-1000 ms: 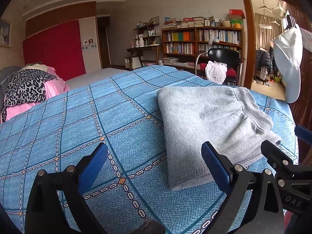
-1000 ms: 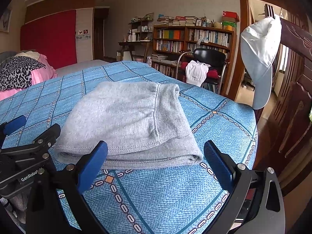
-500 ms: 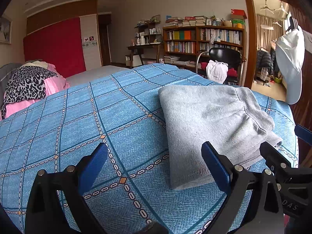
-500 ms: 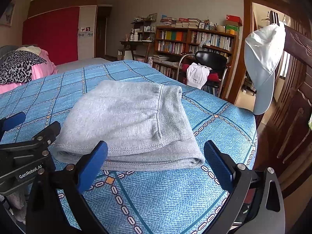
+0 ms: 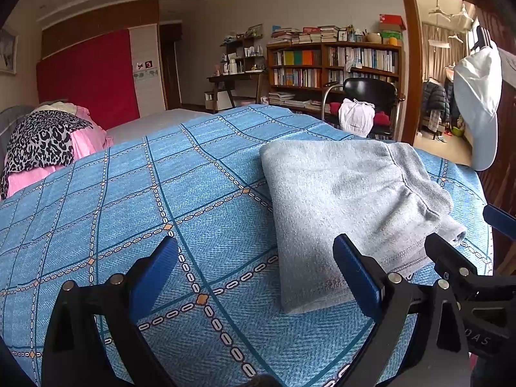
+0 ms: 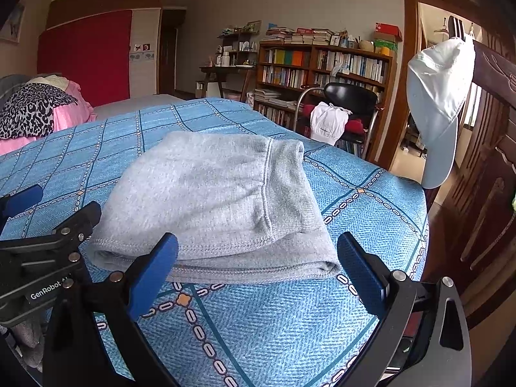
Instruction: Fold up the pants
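- Pants [image 6: 219, 206] lay folded into a compact grey stack on the blue bedspread [image 5: 135, 213], near the bed's right edge and foot corner; waistband seam on top, hems stacked at the near side
- Change over the last second: very little. Both wrist views showed the same stack in the same place, same outline; the cameras drifted only slightly, with the stack sitting a touch lower and nearer in the right view
- Left gripper [image 5: 254, 277] was spread wide, nothing between its pads, hovering over bare bedspread just left of the pants; its right pad overlapped the stack's near edge in view, contact could not be judged
- Right gripper [image 6: 258, 274] was likewise spread, empty, facing the stack's near folded edge; not pinching cloth
- Judgement: both grippers off the cloth and no change to the stack suggest the fold was finished, or at most one tidy-up press remained
- Writing: "GenRobot.AI" partly legible on the left gripper body seen in the right view; "DAS" fragment on the right gripper body seen in the left view
- Book spines on the bookshelf [image 5: 335, 64] too small to read; red box on top carried unreadable print
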`<act>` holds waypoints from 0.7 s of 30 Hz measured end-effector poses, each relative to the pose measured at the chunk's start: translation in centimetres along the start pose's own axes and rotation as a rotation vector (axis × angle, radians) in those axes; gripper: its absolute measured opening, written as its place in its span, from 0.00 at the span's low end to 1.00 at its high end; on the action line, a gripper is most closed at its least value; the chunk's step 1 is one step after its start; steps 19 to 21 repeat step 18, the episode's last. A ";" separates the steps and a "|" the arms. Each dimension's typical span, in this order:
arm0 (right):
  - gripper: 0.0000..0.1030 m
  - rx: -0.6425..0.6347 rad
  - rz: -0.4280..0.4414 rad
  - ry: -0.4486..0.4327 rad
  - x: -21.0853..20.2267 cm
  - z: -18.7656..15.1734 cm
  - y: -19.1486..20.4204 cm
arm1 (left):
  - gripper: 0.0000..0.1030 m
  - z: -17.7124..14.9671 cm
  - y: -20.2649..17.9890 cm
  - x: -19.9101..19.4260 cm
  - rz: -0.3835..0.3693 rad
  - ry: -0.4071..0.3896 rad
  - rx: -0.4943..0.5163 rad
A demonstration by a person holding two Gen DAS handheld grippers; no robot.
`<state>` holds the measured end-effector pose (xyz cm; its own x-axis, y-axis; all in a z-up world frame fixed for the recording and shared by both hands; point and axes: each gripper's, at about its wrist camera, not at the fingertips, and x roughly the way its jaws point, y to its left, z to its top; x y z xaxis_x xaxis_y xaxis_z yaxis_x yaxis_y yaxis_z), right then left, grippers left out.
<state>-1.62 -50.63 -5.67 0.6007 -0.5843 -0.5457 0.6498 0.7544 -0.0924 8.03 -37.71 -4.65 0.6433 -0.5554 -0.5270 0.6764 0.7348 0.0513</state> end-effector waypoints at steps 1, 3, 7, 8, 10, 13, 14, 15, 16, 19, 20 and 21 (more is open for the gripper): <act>0.97 0.000 -0.001 -0.001 0.0 0.0 0.0 | 0.93 0.0 -0.1 -0.1 0.003 -0.006 0.005; 0.97 0.003 -0.004 0.000 0.0 0.0 -0.1 | 0.93 -0.1 -0.2 -0.2 0.005 -0.014 0.012; 0.97 0.008 -0.007 0.002 0.0 -0.1 -0.2 | 0.93 -0.1 -0.3 -0.1 0.004 -0.015 0.018; 0.97 0.008 -0.006 0.003 0.0 -0.1 -0.2 | 0.93 -0.1 -0.3 -0.1 0.004 -0.012 0.018; 0.97 0.007 -0.005 0.006 0.1 -0.2 -0.1 | 0.93 -0.1 -0.3 0.0 0.006 -0.003 0.016; 0.97 0.008 -0.002 0.010 0.2 -0.3 -0.1 | 0.93 -0.1 -0.3 0.3 0.008 0.010 0.007; 0.97 0.009 -0.002 0.010 0.2 -0.4 -0.1 | 0.93 0.0 -0.2 0.3 0.006 0.014 0.004; 0.97 0.010 -0.001 0.011 0.2 -0.4 -0.1 | 0.93 0.0 -0.1 0.4 0.007 0.019 0.000; 0.97 0.011 -0.001 0.013 0.2 -0.4 -0.1 | 0.93 0.0 -0.1 0.5 0.007 0.024 -0.004; 0.97 0.017 0.003 0.016 0.2 -0.5 -0.2 | 0.93 -0.1 0.0 0.7 0.002 0.035 -0.011; 0.97 0.017 0.003 0.016 0.2 -0.5 -0.2 | 0.93 -0.1 0.0 0.7 0.002 0.035 -0.011; 0.97 0.017 0.003 0.016 0.2 -0.5 -0.2 | 0.93 -0.1 0.0 0.7 0.002 0.035 -0.011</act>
